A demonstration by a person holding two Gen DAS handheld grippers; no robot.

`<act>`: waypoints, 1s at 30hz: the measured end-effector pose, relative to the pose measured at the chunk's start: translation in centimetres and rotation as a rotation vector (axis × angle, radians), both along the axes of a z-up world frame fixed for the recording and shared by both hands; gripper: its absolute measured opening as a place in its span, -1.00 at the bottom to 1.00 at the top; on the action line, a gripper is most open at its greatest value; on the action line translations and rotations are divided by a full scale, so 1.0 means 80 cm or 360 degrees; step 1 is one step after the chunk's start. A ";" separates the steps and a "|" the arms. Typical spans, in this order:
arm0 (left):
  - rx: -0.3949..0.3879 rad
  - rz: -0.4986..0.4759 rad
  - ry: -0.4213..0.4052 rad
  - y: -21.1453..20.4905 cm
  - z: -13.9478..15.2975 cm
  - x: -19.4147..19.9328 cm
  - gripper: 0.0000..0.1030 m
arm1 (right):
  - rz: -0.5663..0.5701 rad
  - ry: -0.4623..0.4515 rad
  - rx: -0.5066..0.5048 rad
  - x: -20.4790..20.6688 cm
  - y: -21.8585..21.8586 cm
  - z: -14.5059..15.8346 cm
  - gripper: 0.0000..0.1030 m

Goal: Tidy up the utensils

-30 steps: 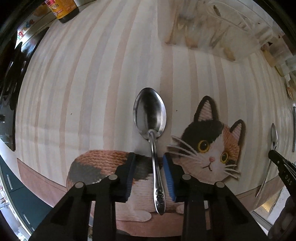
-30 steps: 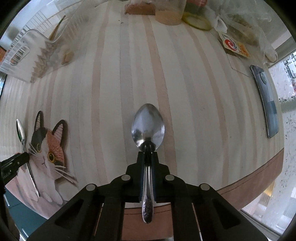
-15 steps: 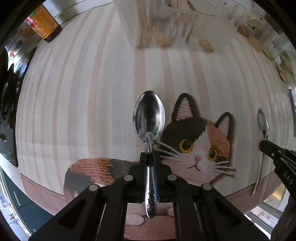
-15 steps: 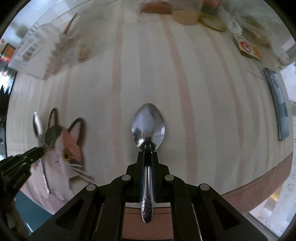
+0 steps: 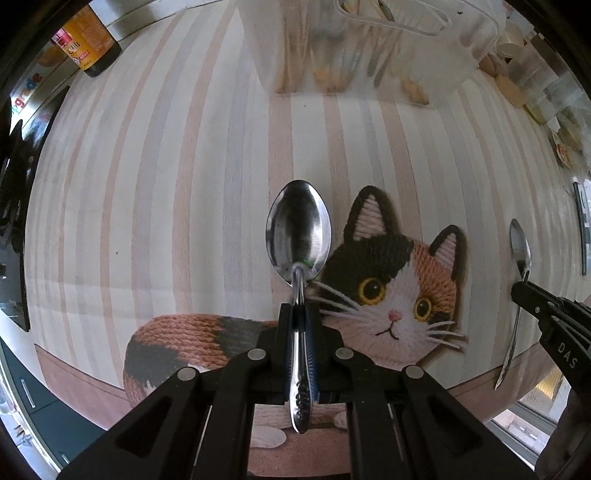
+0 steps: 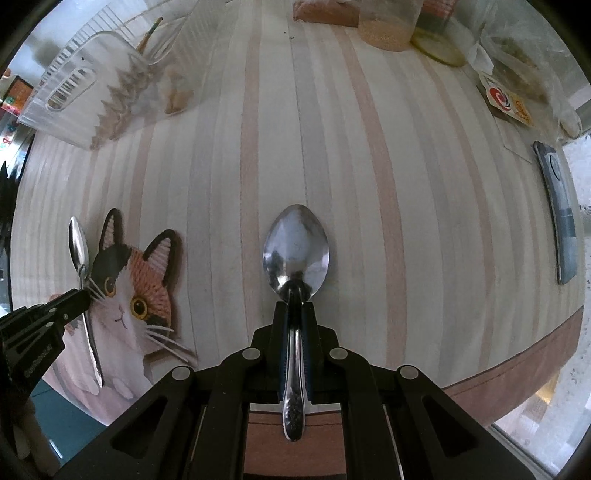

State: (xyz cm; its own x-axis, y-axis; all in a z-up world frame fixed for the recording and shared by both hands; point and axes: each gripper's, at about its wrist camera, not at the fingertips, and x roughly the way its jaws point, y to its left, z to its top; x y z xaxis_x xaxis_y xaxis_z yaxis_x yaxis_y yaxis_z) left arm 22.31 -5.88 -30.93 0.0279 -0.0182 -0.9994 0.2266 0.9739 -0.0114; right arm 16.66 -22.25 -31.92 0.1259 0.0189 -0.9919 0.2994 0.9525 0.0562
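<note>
My left gripper (image 5: 300, 314) is shut on the handle of a steel spoon (image 5: 298, 229), bowl pointing forward, held above the striped tablecloth with the cat picture (image 5: 391, 288). My right gripper (image 6: 295, 314) is shut on a second steel spoon (image 6: 295, 247), also bowl forward above the cloth. Each gripper shows in the other's view: the right one with its spoon at the right edge (image 5: 519, 254), the left one with its spoon at the left edge (image 6: 78, 251). A clear plastic utensil basket (image 5: 369, 48) stands ahead of the left gripper; it also shows in the right wrist view (image 6: 92, 92).
A dark sauce bottle (image 5: 88, 44) stands at the far left. Jars and food packets (image 6: 388, 29) line the far edge. A phone (image 6: 559, 210) lies at the right. The table's front edge (image 6: 517, 362) runs close below the grippers.
My left gripper closed on its spoon, which lay between open fingers a second ago, and moved toward the basket. The right gripper kept its spoon and shifted slightly.
</note>
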 end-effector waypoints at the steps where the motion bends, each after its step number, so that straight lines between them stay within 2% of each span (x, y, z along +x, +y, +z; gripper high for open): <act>1: -0.0002 0.0001 0.0001 0.000 0.000 0.000 -0.90 | 0.0001 0.0003 -0.0006 -0.001 0.001 0.000 -0.85; 15: -0.0026 0.0026 0.0004 0.003 -0.002 0.005 -0.87 | 0.0002 0.0010 -0.0013 0.000 0.004 -0.002 -0.85; 24: 0.0012 0.0039 -0.0031 -0.001 0.000 0.000 -0.92 | 0.0010 0.0005 -0.0030 -0.001 0.003 -0.001 -0.86; 30: 0.0009 0.0056 -0.0094 0.006 0.020 -0.008 -0.92 | -0.0018 -0.0041 -0.0006 -0.011 0.001 0.004 -0.87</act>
State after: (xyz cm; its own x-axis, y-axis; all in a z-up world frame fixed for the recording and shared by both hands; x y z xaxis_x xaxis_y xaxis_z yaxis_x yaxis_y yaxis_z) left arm 21.64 -5.42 -29.32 0.0873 -0.0105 -0.9961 0.1923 0.9813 0.0065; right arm 15.79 -22.17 -31.59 0.1514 0.0138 -0.9884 0.3088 0.9492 0.0606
